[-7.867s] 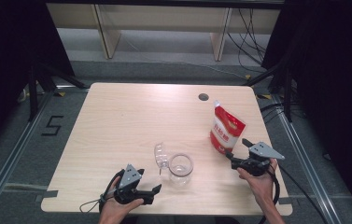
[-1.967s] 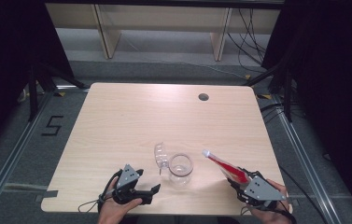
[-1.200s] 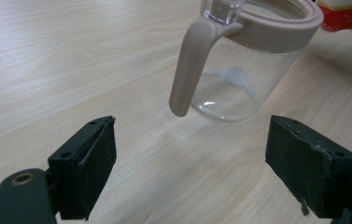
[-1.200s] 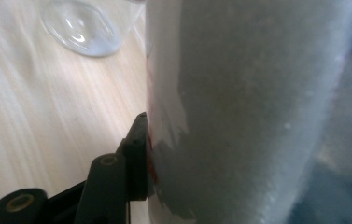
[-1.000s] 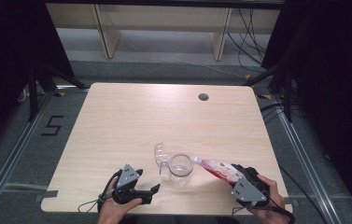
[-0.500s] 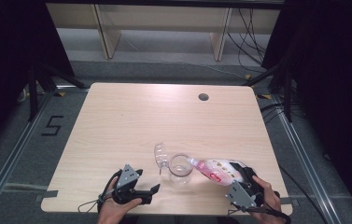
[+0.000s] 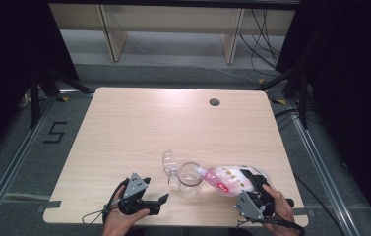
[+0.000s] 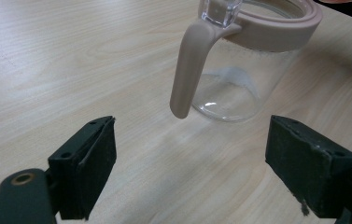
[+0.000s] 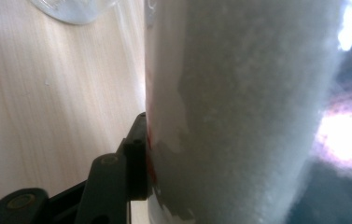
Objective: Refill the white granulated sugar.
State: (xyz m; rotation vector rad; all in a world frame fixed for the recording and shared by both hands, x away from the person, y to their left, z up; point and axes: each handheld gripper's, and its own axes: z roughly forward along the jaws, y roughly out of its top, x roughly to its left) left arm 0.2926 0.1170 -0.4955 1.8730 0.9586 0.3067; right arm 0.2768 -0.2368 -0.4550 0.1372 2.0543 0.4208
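While tipped sideways over the glass jar (image 7: 189, 178) near the front of the surface (image 7: 139, 128), the soft bag (image 7: 227, 178) sags; right gripper (image 7: 250, 195) pinches its rear, best held mid-body. Left gripper (image 7: 162, 198) rests spread beside the fragile jar.

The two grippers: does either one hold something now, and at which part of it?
The right gripper holds the red-and-white plastic bag of white grains at its bottom end, tipped toward the clear glass jar. The left gripper is open and holds nothing.
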